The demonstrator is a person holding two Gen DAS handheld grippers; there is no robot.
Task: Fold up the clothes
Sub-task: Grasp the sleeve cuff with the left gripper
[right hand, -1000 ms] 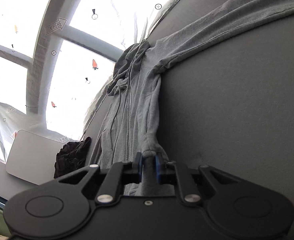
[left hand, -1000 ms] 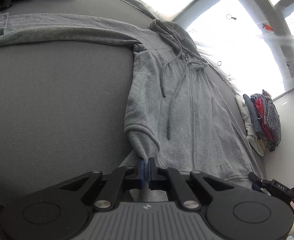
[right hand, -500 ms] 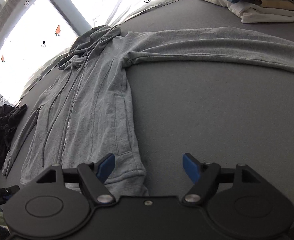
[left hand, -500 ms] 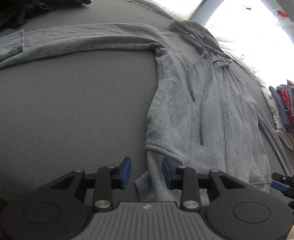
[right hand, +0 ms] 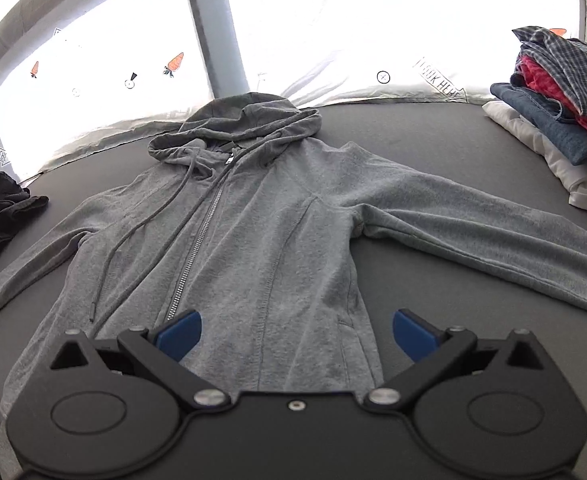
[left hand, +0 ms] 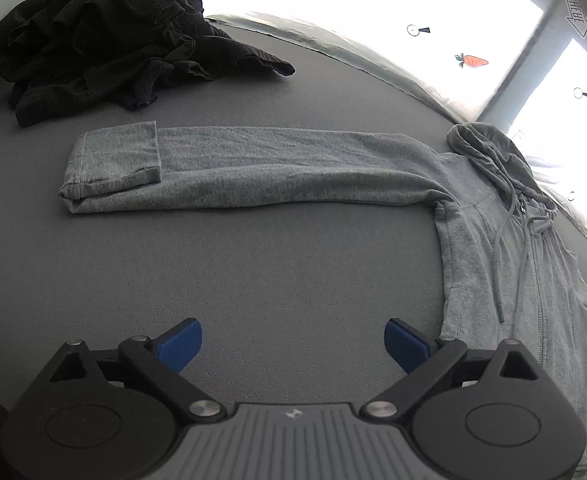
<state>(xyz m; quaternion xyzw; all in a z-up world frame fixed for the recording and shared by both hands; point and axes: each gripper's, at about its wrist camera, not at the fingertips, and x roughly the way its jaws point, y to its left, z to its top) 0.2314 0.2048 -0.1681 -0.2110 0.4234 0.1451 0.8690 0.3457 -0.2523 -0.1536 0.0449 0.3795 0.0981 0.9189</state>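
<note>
Both claws, left gripper [left hand: 293,338] and right gripper [right hand: 295,330], are opening wide, holding nothing; the grey hoodie [right hand: 253,240] lies flat, sleeves outspread (zipped up): grab each cuff, folding inward over the zipper [right hand: 197,248]

You see a grey zip-up hoodie [right hand: 261,240] lying flat, front side up, on the dark grey tabletop [right hand: 433,320], zipper closed, hood toward the window. Both sleeves stretch straight out sideways; one sleeve's cuff [left hand: 113,160] is folded back onto itself.
</note>
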